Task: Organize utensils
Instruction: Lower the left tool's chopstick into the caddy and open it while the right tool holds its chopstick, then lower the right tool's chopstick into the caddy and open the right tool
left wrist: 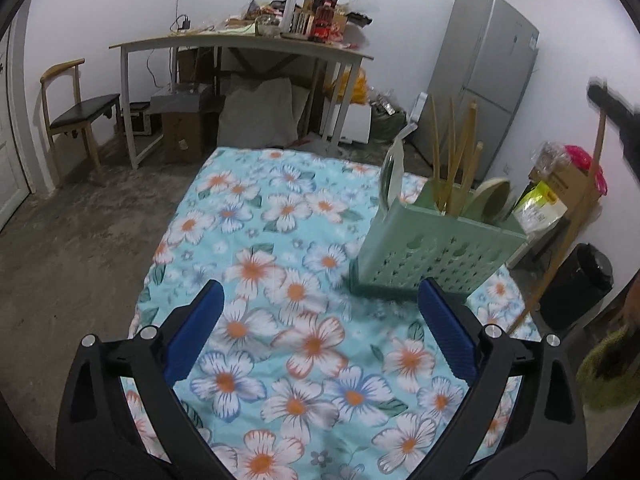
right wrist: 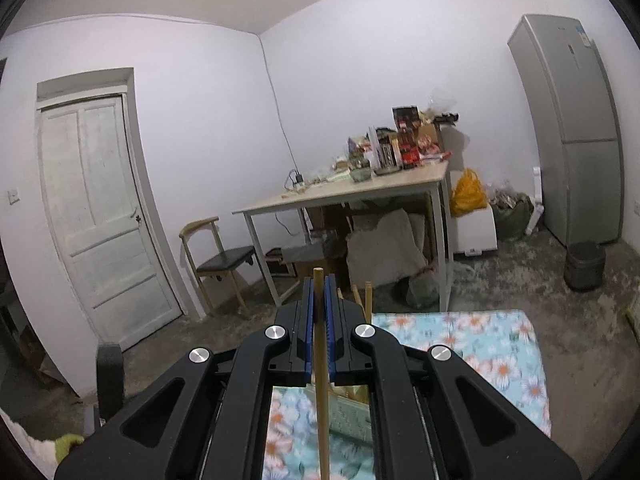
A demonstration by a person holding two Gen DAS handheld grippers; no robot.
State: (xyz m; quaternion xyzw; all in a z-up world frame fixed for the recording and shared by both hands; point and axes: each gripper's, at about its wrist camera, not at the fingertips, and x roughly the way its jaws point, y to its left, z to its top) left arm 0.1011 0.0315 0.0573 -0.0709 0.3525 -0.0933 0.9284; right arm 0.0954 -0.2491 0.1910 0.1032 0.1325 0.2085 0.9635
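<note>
A pale green perforated utensil holder [left wrist: 436, 244] stands on the flowered cloth [left wrist: 288, 344] at the right. Several wooden chopsticks [left wrist: 454, 152], a clear-headed ladle [left wrist: 390, 176] and beige spoons [left wrist: 494, 198] stand in it. My left gripper [left wrist: 320, 300] is open and empty, low over the cloth, just left of and in front of the holder. My right gripper [right wrist: 319, 292] is shut on a single wooden chopstick [right wrist: 321, 400], held upright above the holder [right wrist: 352, 416], which shows below between its arms. In the left wrist view it shows blurred at the right edge [left wrist: 616, 116], with its chopstick [left wrist: 568, 232] slanting down.
A cluttered table [left wrist: 240, 42] and a chair [left wrist: 76, 116] stand beyond the cloth, a grey fridge [left wrist: 484, 72] at the back right. A black bin [left wrist: 576, 284], boxes and bags sit on the floor to the right. A white door [right wrist: 104, 216] is at the left.
</note>
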